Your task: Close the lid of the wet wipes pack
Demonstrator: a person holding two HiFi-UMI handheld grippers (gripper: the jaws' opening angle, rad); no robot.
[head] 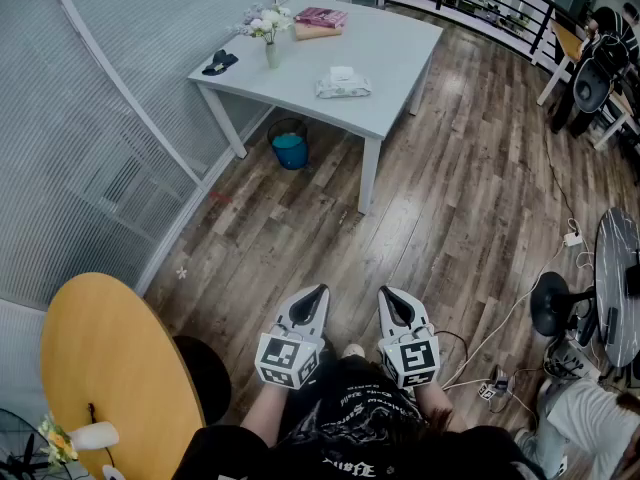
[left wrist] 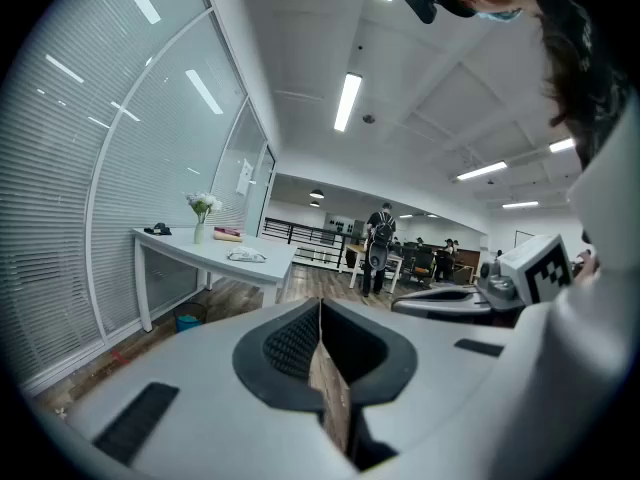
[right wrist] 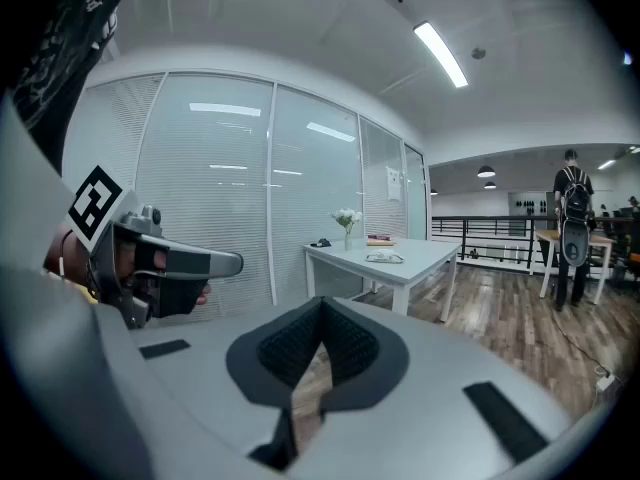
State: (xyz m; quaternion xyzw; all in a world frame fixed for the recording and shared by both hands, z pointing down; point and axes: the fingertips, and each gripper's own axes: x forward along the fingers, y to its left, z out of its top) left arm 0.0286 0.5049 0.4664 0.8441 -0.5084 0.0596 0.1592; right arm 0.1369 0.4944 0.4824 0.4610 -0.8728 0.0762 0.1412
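While the wipes pack lies well apart, grippers (empty) are closed

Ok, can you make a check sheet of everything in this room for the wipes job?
Surface: grey table, across the room from the person.
Job's things: wet wipes pack on the table; lid too far off to judge.
Clutter: flower vase, books and a dark item on the table.
Grippers: left tool and right tool both shut, empty, held near the body.
Cables: cables and a power strip on the floor, right side.
Surroundings: blue bin under the table; round yellow table; office chairs.
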